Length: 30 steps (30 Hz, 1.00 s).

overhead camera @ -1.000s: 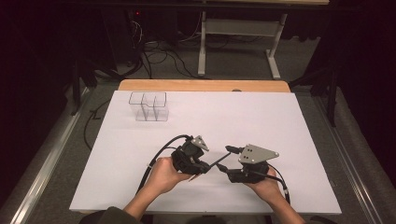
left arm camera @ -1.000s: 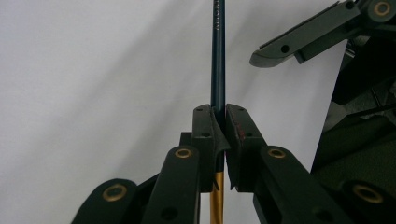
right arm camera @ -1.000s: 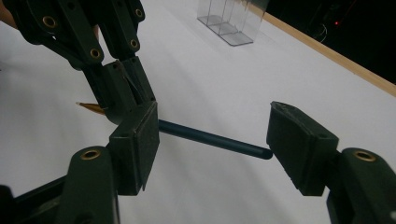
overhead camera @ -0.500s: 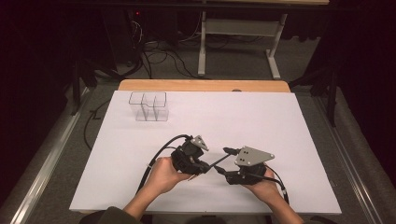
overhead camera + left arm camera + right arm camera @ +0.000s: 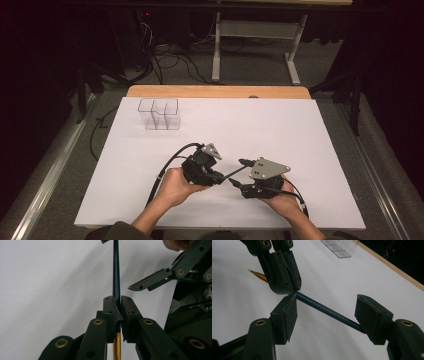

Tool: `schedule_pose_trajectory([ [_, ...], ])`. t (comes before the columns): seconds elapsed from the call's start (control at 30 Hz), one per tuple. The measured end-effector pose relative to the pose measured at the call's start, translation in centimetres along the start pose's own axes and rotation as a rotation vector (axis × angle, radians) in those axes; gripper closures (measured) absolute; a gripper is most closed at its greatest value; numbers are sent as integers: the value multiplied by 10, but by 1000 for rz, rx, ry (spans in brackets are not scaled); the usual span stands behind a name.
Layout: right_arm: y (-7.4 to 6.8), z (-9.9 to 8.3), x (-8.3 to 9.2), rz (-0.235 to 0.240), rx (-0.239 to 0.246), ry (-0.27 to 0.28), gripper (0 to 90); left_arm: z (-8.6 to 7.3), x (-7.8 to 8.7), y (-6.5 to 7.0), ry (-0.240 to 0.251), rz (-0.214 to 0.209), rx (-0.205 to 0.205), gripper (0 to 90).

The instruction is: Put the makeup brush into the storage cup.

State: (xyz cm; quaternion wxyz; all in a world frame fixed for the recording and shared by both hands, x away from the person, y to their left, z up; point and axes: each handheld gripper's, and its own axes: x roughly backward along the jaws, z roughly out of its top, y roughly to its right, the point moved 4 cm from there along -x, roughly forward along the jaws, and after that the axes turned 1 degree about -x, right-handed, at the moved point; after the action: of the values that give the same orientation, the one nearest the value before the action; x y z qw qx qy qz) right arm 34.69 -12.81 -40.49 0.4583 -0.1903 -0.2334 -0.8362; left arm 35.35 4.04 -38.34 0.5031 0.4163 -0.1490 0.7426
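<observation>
Left claw (image 5: 117, 305): jaws are closing fully on the pen (image 5: 115, 272), clamping it near its gold tip end; the dark blue barrel is running straight out between the pads, away from this claw.
Right claw (image 5: 325, 312): jaws are standing wide apart with nothing gripped; the pen barrel is passing through the gap, slanting from beside the one pad toward the other. Whether either pad is touching the barrel I cannot tell.
Pen, place: it is hanging above the table (image 5: 300, 130), bridging the two claws, well apart from the clear compartment box (image 5: 159, 113), on the person's side of it.
Pen, long axis: in the high view it is lying roughly level, running from the left claw (image 5: 216, 176) across to the right claw (image 5: 241, 174); the gold tip is pointing back past the left claw's jaws.
Nearer hand: left hand (image 5: 175, 187) is already holding the pen; right hand (image 5: 280, 200) is just beside the free end.
Judged next move: right claw is needing only to close across the barrel; its jaws are already straddling it.
Room: white table surface is lying bare all round the claws; the box is sitting far off toward the far left corner, and the table edges are well away from the pen.
</observation>
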Motion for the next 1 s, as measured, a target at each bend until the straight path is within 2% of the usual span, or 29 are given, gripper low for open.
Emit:
schedule_pose_trajectory([
  [0.37,-1,-3,-4,-16,19,-24,401,1,2,0,13,-9,4,827],
  [0.43,-1,-3,-4,-18,6,-32,406,1,2,0,15,-8,6,827],
  [0.63,-2,-5,-6,-18,15,-49,439,1,3,0,25,-13,9,827],
  [1.0,-2,-7,-7,-19,-10,-68,504,1,3,0,31,-13,11,826],
])
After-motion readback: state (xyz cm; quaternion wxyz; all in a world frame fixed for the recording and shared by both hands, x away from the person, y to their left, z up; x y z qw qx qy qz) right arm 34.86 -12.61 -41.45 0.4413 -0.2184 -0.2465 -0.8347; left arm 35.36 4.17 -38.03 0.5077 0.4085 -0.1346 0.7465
